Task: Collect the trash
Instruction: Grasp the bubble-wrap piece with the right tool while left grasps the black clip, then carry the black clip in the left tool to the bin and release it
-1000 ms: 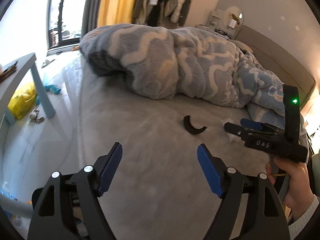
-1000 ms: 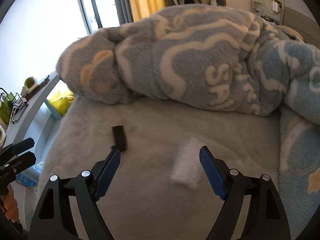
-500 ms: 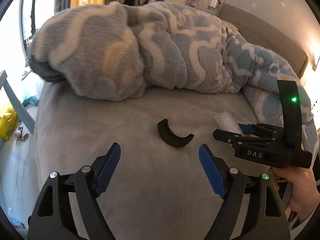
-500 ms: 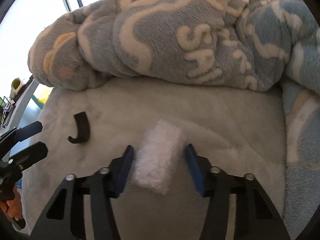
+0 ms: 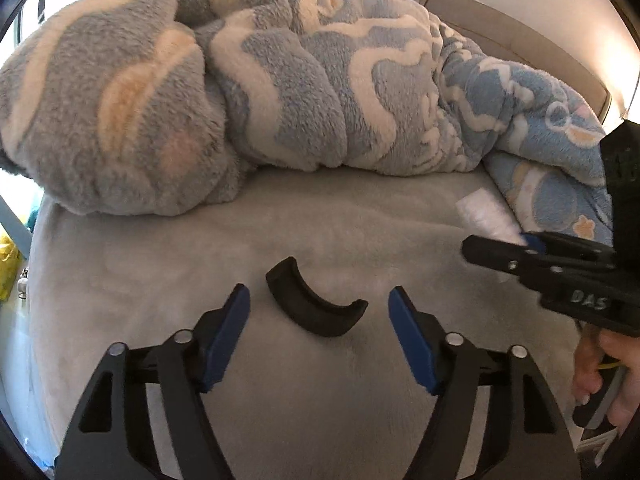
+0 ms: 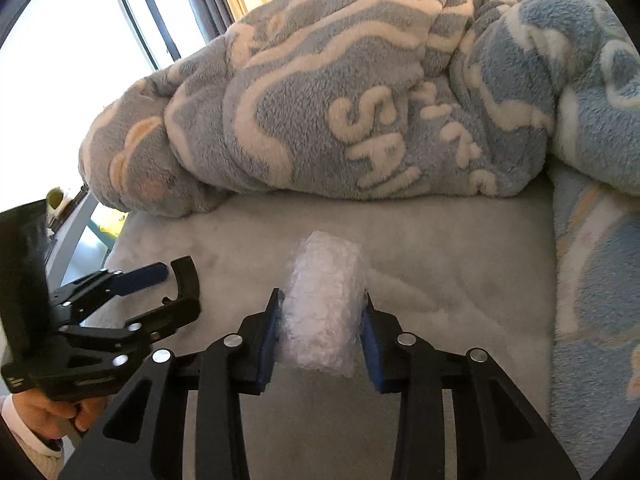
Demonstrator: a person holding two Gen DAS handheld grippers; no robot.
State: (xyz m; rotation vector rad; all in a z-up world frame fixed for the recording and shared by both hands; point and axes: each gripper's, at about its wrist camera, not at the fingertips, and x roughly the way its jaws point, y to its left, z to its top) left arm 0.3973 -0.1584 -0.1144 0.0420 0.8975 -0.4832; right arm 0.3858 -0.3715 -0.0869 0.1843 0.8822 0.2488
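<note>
A black curved plastic piece (image 5: 316,308) lies on the grey bed sheet (image 5: 160,260). My left gripper (image 5: 319,300) straddles it; its jaws are closing, and the blue pads stand clear of the piece on both sides. A white bubble-wrap roll (image 6: 324,280) sits between the pads of my right gripper (image 6: 322,304), whose jaws are closing and press it on both sides. In the left wrist view the right gripper (image 5: 520,246) comes in from the right with the roll (image 5: 484,212) at its tip. In the right wrist view the left gripper (image 6: 176,292) and the curved piece (image 6: 185,274) show at the left.
A bunched blue-and-cream fleece blanket (image 5: 280,80) covers the far half of the bed and its right side (image 6: 592,280). A padded headboard (image 5: 500,28) stands behind. Off the bed's left edge are a table leg (image 5: 16,224) and a yellow bag (image 5: 8,268).
My left gripper came forward until the curved piece lay between its fingers, and its jaws narrowed. My right gripper moved onto the bubble-wrap roll and closed against it.
</note>
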